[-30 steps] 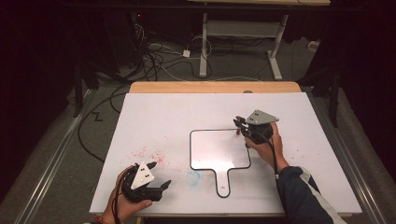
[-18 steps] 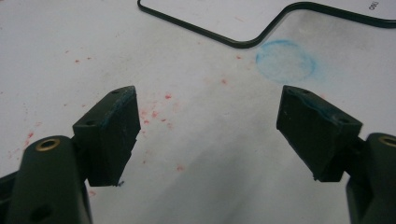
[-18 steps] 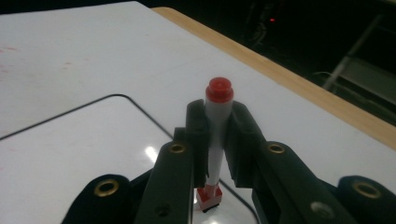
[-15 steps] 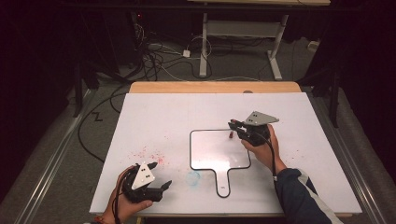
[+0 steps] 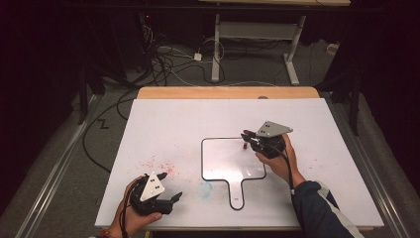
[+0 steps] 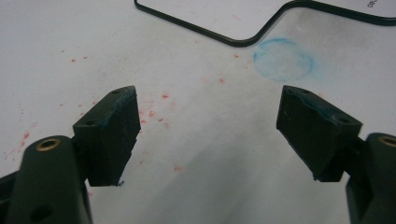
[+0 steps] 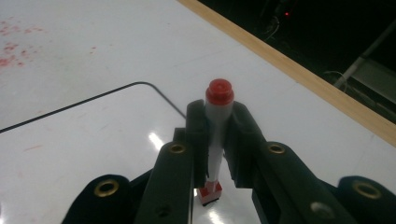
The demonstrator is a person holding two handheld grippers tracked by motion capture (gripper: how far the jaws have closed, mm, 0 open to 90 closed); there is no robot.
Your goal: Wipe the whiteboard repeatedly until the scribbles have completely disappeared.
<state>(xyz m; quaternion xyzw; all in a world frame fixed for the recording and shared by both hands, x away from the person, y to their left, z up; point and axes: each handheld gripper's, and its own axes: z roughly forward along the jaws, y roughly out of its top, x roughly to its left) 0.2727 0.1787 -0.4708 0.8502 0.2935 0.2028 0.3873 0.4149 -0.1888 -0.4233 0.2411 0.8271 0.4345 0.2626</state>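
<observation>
While the right gripper (image 5: 251,140) hovers over the paddle-shaped whiteboard (image 5: 230,163) in the high view, the left gripper (image 5: 171,199) idles near the table edge.

Left gripper view: jaws wide apart, empty, above red specks (image 6: 152,113) and a blue smudge (image 6: 283,59).

Right gripper view: jaws clamp a red-capped marker (image 7: 215,135) upright; a pinch this narrow could let it twist or slip under writing pressure.

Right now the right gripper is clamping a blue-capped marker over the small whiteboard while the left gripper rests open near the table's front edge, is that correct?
Nearly: the marker has a red cap, not blue, as the right gripper view shows. The right gripper does clamp it over the small whiteboard, and the left gripper rests open.
</observation>
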